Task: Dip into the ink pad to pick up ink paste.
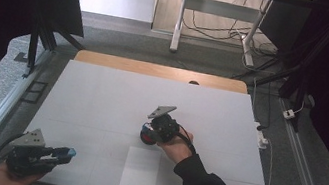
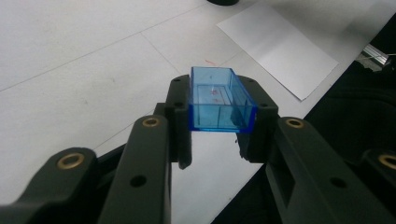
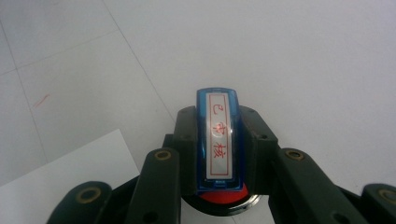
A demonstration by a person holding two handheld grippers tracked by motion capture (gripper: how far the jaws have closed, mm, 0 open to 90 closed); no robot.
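- The left gripper (image 2: 223, 125) clamps one clear blue plastic cap (image 2: 220, 100), an open box with nothing inside, at the table's near left corner.
- The right gripper (image 3: 219, 154) grips one blue stamp (image 3: 218, 140), label uppermost, mid-table.
- One white paper sheet (image 1: 140, 171) lies on the white table (image 1: 101, 97); dark curtains flank a grey floor.

The black fingers (image 3: 187, 140) cover both long sides of the blue stamp (image 3: 218, 140), its red base (image 3: 219, 198) mostly hidden beneath, while the black object (image 2: 224, 2) is cut off by the top edge.
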